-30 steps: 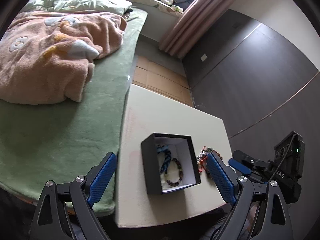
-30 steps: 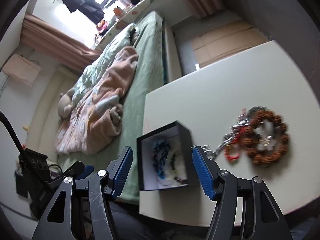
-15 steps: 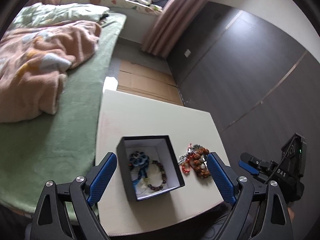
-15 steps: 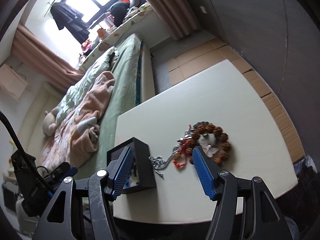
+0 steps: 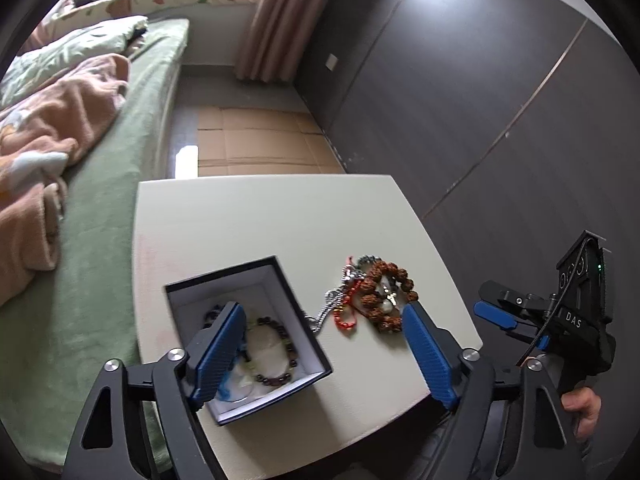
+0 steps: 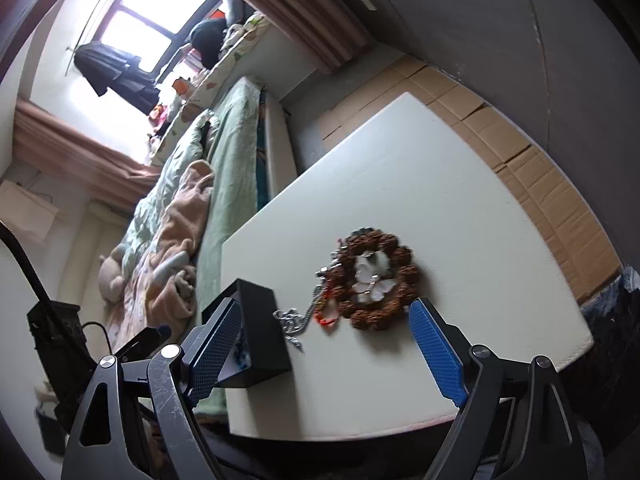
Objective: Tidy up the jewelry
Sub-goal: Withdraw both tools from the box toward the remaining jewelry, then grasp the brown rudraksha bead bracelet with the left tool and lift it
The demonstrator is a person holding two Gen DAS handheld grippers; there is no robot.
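Observation:
A black box with a white lining (image 5: 280,284) stands open on the cream table (image 5: 260,216). A dark bead bracelet (image 5: 276,354) and a blue item lie inside it. Right of the box lies a pile of jewelry: a brown bead bracelet (image 5: 386,294), a red cord bracelet (image 5: 346,314) and a silver chain (image 5: 330,304). My left gripper (image 5: 322,356) is open and empty above the table's near edge. My right gripper (image 6: 328,354) is open and empty, just short of the brown bracelet (image 6: 376,280), chain (image 6: 294,320) and box (image 6: 262,320).
A bed with a green sheet (image 5: 100,208) and a pink blanket (image 5: 52,128) runs along the table's left side. Flattened cardboard (image 5: 256,140) covers the floor beyond the table. A dark panelled wall (image 5: 480,100) stands on the right.
Both grippers have swung right and come closer to the table. The jewelry pile now sits more centrally between my right fingers. The left view has turned from the bed toward the box and pile.

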